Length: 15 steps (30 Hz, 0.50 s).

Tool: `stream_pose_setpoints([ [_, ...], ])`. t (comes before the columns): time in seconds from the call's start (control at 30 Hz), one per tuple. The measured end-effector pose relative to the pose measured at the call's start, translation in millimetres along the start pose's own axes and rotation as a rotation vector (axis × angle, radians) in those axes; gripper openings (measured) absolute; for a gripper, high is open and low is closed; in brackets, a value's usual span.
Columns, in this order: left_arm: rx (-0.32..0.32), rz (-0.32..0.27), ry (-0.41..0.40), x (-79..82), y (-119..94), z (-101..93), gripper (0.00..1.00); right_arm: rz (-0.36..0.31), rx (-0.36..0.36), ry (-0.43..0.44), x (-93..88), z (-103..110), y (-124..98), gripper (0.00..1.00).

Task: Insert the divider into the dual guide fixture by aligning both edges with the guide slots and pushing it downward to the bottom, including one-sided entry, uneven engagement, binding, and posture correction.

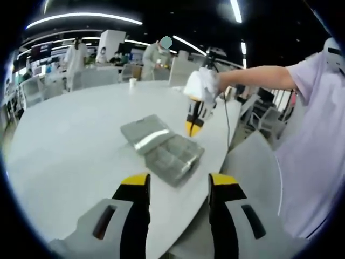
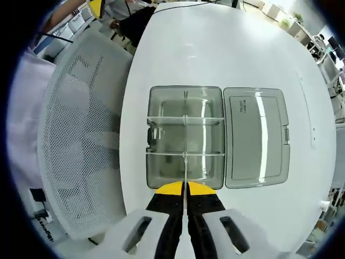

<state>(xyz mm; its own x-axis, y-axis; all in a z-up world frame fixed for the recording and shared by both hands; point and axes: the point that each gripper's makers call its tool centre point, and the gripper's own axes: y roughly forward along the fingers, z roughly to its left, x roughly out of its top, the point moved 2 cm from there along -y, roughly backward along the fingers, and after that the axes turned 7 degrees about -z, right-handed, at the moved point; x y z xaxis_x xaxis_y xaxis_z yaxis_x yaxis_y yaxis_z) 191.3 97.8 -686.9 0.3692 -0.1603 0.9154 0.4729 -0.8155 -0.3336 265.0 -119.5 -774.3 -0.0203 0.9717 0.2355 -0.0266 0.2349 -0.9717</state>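
Centre of right gripper view: clear plastic box (image 2: pixel 186 137) on white table (image 2: pixel 215 48), lid (image 2: pixel 256 137) open flat to the right, thin transparent divider (image 2: pixel 185 162) standing upright inside, pinched by right gripper (image 2: pixel 185 190); left gripper (image 1: pixel 178 181) with jaws apart, holding nothing

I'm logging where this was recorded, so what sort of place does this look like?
Probably a large open office or lab. Long ceiling strip lights run overhead, more desks with people stand in the background, and the clear plastic box sits on a big round white table beside a mesh chair.
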Motion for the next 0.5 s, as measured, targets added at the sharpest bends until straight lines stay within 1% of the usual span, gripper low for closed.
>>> stream_pose_setpoints([
  [0.37, -0.002, 0.003, -0.002, 0.8, 2.0, 0.7, 0.40, -0.006, 0.002, -0.007, 2.1, 0.0, -1.2, 0.00],
  [0.5, -0.002, 0.001, -0.004, 1.4, 1.8, 1.7, 0.40, 0.009, 0.006, -0.006, 1.5, -0.2, 2.7, 0.00],
])
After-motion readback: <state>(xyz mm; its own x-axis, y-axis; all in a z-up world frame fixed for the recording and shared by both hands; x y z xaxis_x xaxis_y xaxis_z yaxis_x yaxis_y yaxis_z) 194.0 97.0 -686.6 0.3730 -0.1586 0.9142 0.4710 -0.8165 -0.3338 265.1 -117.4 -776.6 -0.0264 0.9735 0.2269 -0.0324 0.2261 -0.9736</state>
